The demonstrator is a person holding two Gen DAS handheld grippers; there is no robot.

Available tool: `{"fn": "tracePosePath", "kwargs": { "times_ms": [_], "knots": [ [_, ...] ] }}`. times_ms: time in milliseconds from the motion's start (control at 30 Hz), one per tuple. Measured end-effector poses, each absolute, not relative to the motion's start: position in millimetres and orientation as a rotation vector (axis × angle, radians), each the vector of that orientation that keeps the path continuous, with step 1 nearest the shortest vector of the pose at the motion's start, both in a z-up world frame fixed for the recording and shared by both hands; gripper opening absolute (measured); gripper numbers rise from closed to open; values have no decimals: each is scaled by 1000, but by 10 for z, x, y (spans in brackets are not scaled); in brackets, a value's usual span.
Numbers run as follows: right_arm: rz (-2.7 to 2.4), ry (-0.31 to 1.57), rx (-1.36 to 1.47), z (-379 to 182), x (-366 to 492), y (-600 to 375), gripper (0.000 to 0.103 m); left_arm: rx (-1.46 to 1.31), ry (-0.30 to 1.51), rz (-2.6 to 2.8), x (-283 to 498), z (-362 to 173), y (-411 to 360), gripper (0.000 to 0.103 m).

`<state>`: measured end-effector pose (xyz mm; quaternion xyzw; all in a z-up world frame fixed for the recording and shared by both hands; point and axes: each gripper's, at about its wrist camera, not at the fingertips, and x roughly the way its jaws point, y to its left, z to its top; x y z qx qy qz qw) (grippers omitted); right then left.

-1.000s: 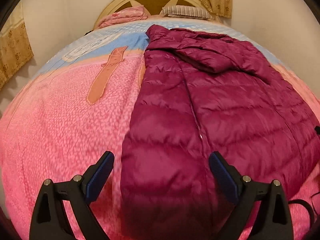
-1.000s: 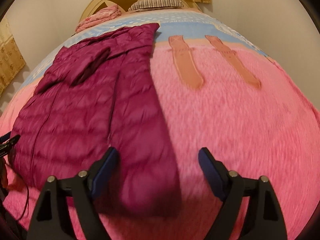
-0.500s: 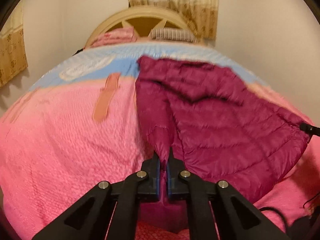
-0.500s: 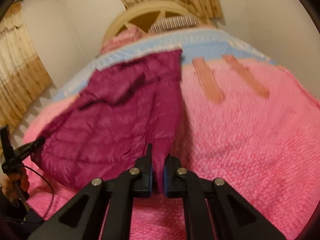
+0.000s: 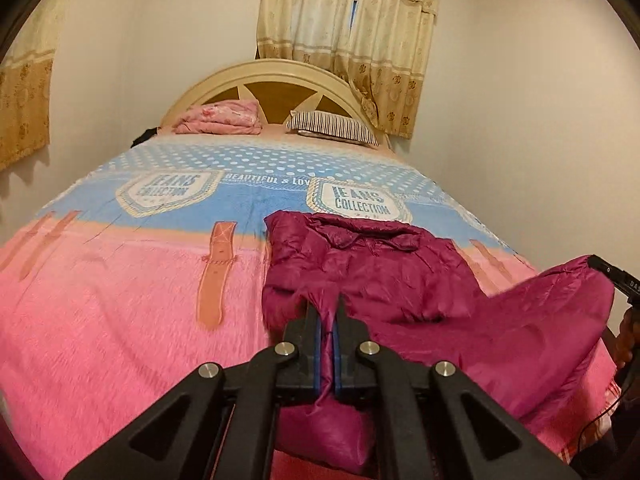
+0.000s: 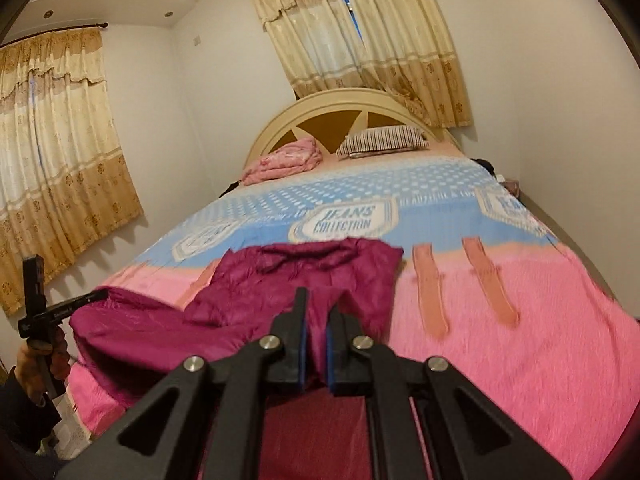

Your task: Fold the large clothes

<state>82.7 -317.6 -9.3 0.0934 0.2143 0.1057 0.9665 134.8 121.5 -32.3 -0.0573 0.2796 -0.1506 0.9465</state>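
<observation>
Left gripper (image 5: 327, 312): jaws clamped on 1 hem corner of the magenta puffer jacket (image 5: 400, 280). Right gripper (image 6: 316, 312): jaws clamped on the opposite hem corner. Jacket: near edge raised off the bed between both grippers, collar end resting on the pink-and-blue bedspread (image 5: 120, 300). Beyond: striped pillow (image 5: 332, 128), headboard (image 5: 272, 80).

Jacket (image 5: 420, 280) hem behind gripper (image 5: 327, 312)

White walls, 2 sets of beige-gold curtains (image 6: 360, 40), arched cream headboard (image 5: 276, 84), pink-and-blue bedspread (image 5: 100, 320), striped pillow (image 5: 332, 128).
</observation>
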Motion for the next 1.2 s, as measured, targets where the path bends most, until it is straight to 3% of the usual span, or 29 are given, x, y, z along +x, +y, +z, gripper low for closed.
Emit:
{"fn": "tracePosePath", "kwargs": {
  "times_ms": [267,467,567,600,667,700,733,833,867,933,1000,1033,1067,1200],
  "knots": [
    [126,460,171,-41,2048,-3108,8,-117,599,-250,2601,-442,992,3],
    [35,544,176,-367,2893,-3226,8,-88,641,-161,3360,-671,832,9],
    [11,581,200,-579,3179,-3342,8,-66,628,-110,3587,-728,761,18],
    [-2,589,200,-639,3257,-3352,8,-41,622,-75,3673,-752,714,27],
    [-22,608,220,-762,3436,-3415,8,-8,599,7,3784,-787,652,64],
    [-18,628,239,-828,3532,-3440,8,9,569,66,3830,-801,638,92],
    [-19,640,247,-877,3599,-3456,8,11,538,96,3862,-811,646,96],
    [-29,669,254,-1017,3794,-3463,8,36,539,123,4043,-880,603,96],
    [-32,674,259,-1031,3824,-3458,12,45,543,144,4085,-908,589,96],
    [-43,682,294,-1054,3919,-3480,28,53,550,203,4139,-958,577,96],
    [-51,674,333,-1035,3978,-3516,67,40,545,248,4117,-944,607,96],
    [-77,657,337,-1004,3976,-3535,74,22,525,265,4091,-906,642,96],
    [-104,623,337,-943,3944,-3558,78,8,502,274,4059,-861,675,96],
    [-135,589,280,-760,3894,-3423,78,-2,410,321,3897,-610,691,96]
  ]
}}
